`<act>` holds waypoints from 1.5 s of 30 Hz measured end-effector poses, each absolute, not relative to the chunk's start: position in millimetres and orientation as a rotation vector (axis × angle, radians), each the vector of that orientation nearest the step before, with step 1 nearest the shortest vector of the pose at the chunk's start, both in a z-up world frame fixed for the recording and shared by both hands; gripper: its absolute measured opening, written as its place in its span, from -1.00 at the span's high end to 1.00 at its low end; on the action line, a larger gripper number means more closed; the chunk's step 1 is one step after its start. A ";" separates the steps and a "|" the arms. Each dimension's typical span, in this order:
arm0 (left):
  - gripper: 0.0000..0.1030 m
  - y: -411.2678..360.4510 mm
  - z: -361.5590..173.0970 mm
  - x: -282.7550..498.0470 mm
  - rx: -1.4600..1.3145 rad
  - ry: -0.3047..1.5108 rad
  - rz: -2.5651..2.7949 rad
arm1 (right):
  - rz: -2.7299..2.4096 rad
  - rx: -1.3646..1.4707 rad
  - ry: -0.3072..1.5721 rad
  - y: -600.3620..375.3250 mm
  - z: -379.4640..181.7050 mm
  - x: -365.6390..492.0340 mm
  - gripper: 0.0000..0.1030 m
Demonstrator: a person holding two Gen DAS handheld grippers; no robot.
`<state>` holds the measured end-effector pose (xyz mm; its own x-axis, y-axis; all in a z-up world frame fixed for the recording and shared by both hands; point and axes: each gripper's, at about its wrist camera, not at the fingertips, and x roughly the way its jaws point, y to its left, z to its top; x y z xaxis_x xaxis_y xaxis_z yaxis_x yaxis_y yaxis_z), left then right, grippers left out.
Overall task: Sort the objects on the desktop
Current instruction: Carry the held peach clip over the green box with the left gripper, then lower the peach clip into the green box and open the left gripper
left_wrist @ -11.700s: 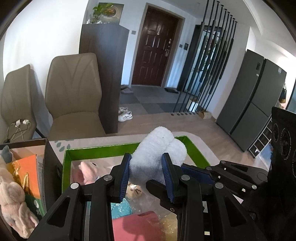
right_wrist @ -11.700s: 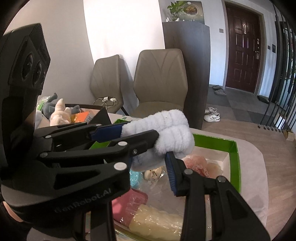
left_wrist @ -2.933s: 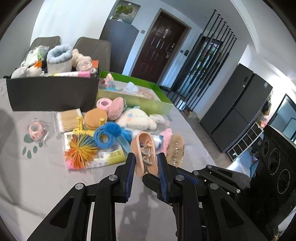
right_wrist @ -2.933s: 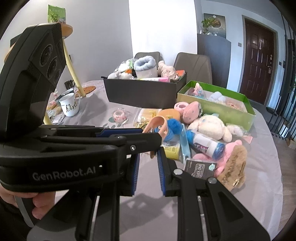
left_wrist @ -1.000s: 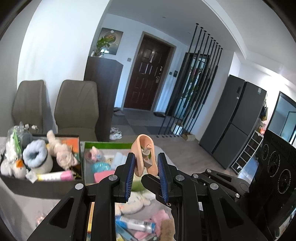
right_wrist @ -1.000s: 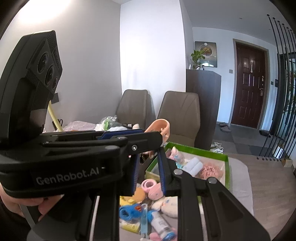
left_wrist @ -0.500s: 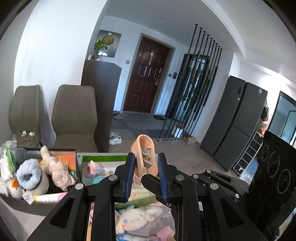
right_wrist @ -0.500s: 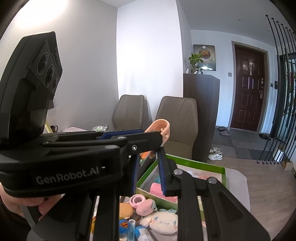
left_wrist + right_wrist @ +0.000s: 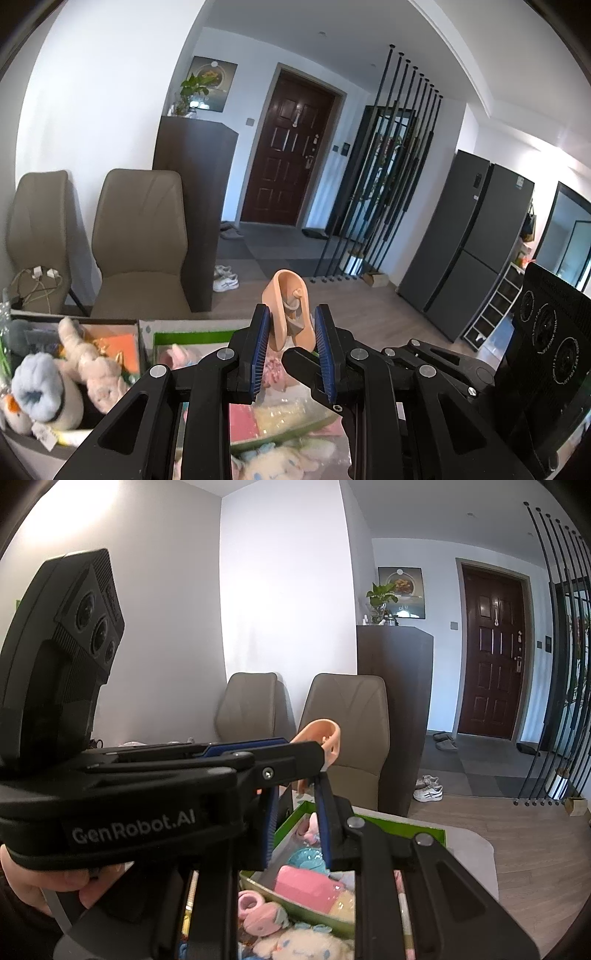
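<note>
Your grippers hide much of the green box [image 9: 192, 336] and the toys below. You can see two tan chairs [image 9: 140, 236] and one dark box [image 9: 33, 446] of soft toys on the left. Your left gripper [image 9: 291, 345] is squeezed on the peach hair clip [image 9: 286, 308], held up above the green box. Your right gripper [image 9: 297, 825] is nearly closed, with nothing clearly in it.

This is a home, an open dining and entry area. Beyond the claw stand two padded dining chairs [image 9: 142, 236], a dark front door [image 9: 291, 162] with sneakers [image 9: 225, 282] and slippers [image 9: 231, 232] on the floor, and a tall refrigerator [image 9: 469, 251] off to the right.
</note>
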<state>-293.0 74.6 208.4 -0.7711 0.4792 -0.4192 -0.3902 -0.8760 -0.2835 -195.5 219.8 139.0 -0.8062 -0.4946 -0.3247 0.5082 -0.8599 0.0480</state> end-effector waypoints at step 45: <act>0.52 68.9 85.6 -418.6 -1.027 -0.363 2.538 | -2.460 0.821 0.016 198.5 28.6 -345.6 0.58</act>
<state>-418.6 68.9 85.6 -0.6623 0.4345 -0.6104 -0.2461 -0.8956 -0.3706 -345.6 198.5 28.6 -0.6679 -0.4904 -0.5599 0.4975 -0.8536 0.1543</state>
